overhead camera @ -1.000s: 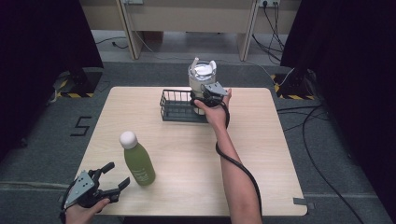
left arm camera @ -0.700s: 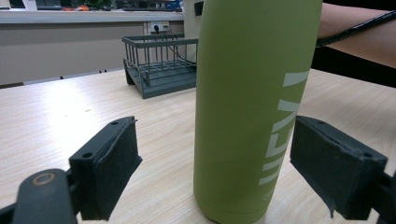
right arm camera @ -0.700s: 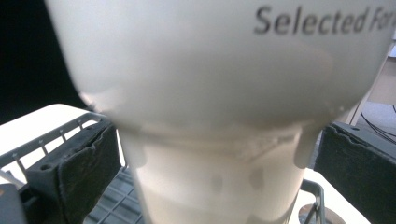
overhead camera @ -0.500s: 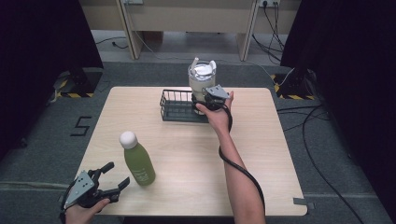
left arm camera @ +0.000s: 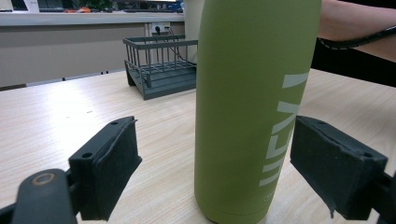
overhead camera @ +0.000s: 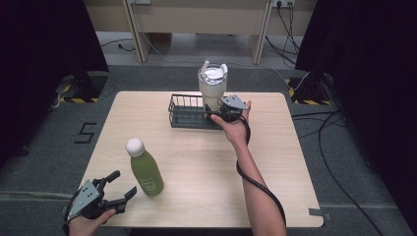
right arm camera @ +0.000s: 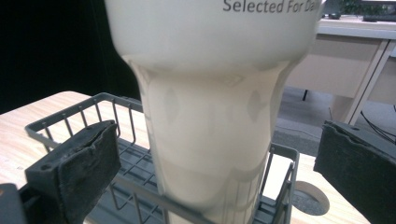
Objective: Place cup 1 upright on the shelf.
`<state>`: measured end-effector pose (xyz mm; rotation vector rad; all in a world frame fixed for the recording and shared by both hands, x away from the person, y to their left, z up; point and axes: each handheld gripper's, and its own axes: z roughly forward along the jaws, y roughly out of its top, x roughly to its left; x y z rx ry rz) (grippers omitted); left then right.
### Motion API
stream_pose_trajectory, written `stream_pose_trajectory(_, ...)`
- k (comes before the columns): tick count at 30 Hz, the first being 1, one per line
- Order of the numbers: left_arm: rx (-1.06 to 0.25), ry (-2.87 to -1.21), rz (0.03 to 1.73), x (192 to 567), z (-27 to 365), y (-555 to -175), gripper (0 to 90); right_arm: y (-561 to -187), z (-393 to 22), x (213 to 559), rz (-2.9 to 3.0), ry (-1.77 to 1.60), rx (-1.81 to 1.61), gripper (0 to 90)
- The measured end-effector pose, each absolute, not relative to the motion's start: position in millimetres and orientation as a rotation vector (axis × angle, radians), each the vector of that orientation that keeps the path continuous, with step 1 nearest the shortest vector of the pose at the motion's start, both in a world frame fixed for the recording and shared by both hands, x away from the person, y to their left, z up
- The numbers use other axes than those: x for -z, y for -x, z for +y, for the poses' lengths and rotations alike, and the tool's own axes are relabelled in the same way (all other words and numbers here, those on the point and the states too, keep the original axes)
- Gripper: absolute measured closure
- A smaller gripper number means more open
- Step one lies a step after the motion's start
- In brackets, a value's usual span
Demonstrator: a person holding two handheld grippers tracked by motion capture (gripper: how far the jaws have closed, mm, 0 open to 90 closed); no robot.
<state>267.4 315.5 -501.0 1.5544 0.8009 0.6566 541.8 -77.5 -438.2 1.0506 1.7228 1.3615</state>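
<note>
Tumbler (overhead camera: 212, 87) stands upright in the right end of the far basket (overhead camera: 183, 112), dead ahead between my right gripper's (overhead camera: 222, 112) spread jaws, while my left gripper (overhead camera: 112, 192), also spread, faces the near-left bottle (overhead camera: 144, 167).

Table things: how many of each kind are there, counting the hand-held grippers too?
Green bottle: 1
Cream tumbler, standing in the basket: 1
Dark wire basket: 1
Hand-held grippers, both open: 2, left hand-held gripper and right hand-held gripper
Total: 5
</note>
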Motion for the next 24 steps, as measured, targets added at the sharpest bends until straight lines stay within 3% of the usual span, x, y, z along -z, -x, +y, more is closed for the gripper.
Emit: stream_pose_trajectory(24,-0.666,-1.557,0.792,500.4,314.3,-266.8,14.5,-491.5,-119.5,433.9,1.716,-1.031,-1.371,0.6)
